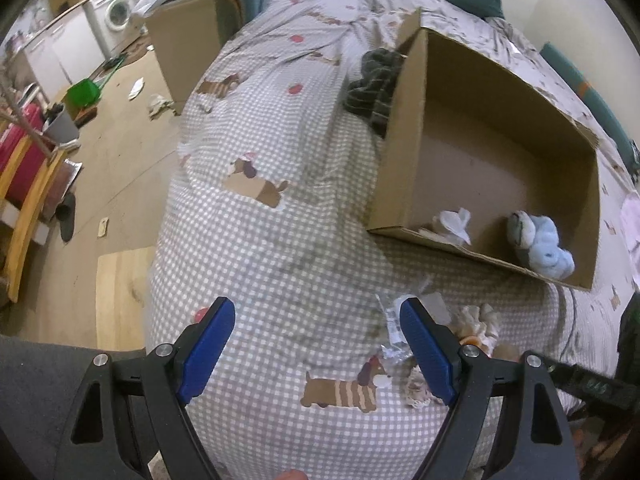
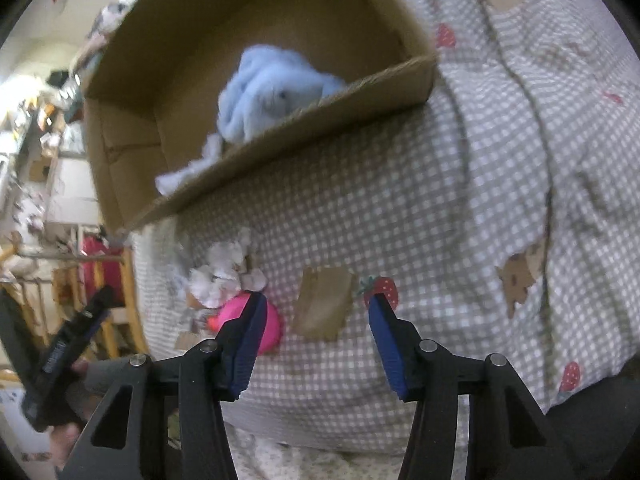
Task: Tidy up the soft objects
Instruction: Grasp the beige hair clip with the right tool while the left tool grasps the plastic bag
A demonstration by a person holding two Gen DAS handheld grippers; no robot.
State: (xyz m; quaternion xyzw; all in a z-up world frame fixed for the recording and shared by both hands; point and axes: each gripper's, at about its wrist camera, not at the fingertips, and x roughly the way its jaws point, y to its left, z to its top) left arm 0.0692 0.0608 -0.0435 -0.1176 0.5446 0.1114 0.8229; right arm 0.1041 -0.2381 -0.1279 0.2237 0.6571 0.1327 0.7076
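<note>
Pink toy (image 2: 267, 326) lies beside right gripper (image 2: 316, 312).

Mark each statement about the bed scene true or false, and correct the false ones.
1. A light blue plush toy lies inside the cardboard box. True.
2. The box stands on the floor. False: it sits on the checked bedcover.
3. The left gripper grips a sock. False: its jaws are open, with nothing between them.
4. A pink soft item lies on the bedcover beside the right gripper. True.
5. Dark striped fabric lies inside the box. False: it lies outside.
</note>
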